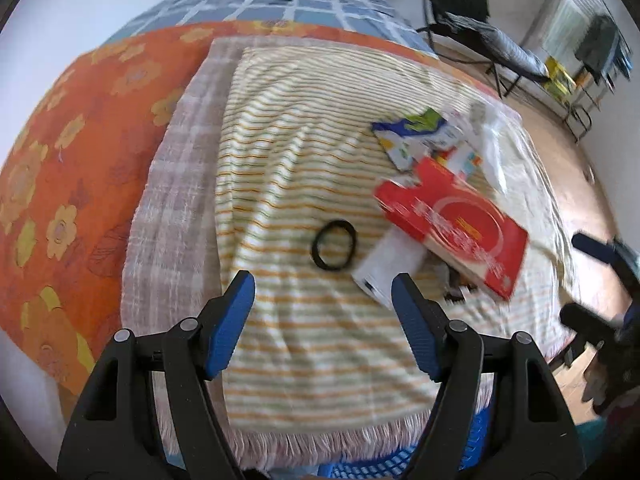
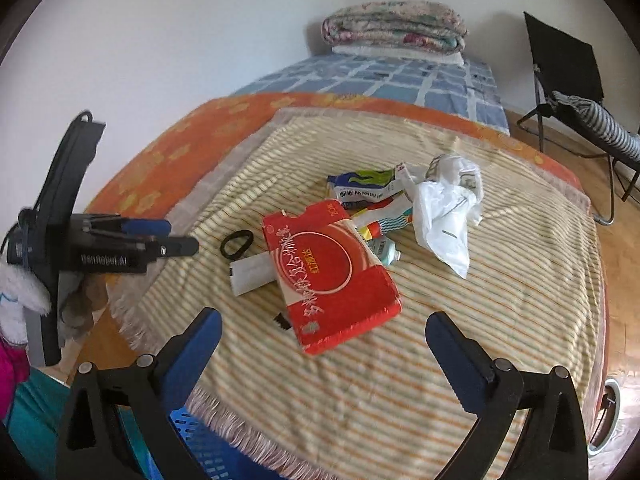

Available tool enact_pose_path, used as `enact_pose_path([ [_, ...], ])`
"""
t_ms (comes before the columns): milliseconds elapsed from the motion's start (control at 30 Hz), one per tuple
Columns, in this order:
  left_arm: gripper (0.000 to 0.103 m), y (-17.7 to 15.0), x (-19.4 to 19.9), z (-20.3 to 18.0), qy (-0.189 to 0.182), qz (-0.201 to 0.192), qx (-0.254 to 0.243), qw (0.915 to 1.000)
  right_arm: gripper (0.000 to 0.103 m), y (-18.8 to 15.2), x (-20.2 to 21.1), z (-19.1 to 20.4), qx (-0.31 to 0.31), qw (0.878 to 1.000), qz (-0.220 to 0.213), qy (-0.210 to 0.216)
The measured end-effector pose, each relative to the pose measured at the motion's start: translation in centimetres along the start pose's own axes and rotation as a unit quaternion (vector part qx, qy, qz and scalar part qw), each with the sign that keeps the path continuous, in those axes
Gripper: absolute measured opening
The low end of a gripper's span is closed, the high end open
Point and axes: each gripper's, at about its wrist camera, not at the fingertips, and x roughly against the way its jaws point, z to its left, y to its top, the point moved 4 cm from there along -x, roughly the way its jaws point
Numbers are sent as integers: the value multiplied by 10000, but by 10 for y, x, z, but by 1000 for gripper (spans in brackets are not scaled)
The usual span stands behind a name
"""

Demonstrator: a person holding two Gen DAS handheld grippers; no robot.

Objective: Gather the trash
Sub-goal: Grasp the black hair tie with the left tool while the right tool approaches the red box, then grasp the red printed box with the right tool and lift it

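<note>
Both spread wide, empty: left gripper (image 1: pixel 323 294) just short of black hair tie (image 1: pixel 334 244); right gripper (image 2: pixel 324 330) before red box (image 2: pixel 332 276).

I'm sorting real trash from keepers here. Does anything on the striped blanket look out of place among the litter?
Yes: a black hair tie lies alone left of the red box, apart from the wrappers and crumpled white bag. It looks intact, more a stray belonging than trash. The red box's top edge looks torn open.
</note>
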Motion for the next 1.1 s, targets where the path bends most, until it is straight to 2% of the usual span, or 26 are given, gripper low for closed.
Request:
enact_pose_path([
  [33, 58, 4, -5, 5, -49, 69, 128, 9999, 103, 2, -5, -1, 21, 10000, 42, -30],
  [100, 51, 11, -12, 11, -205, 162, 336, 9991, 103, 6, -14, -1, 89, 9999, 100, -101],
  [167, 51, 16, -17, 14, -306, 187, 484, 9982, 103, 10, -22, -1, 137, 9997, 143, -119],
  [233, 38, 21, -23, 13, -384, 243, 523, 9976, 103, 15, -28, -2, 131, 9997, 155, -113],
  [300, 37, 23, -30, 9, -418, 309, 505, 9974, 103, 18, -34, -2, 130, 9997, 159, -107],
  [667, 30, 22, -61, -2, -116, 576, 224, 9980, 103, 23, -60, 0, 422, 9981, 366, -275],
  [733, 19, 21, -64, -4, -87, 609, 183, 9979, 103, 24, -64, 2, 492, 9975, 406, -298],
  [800, 14, 20, -67, -5, -23, 626, 128, 9980, 103, 24, -68, 3, 550, 9969, 438, -344],
  [1100, 6, 24, -71, -3, -13, 589, 199, 9981, 103, 19, -87, 7, 775, 9938, 663, -451],
])
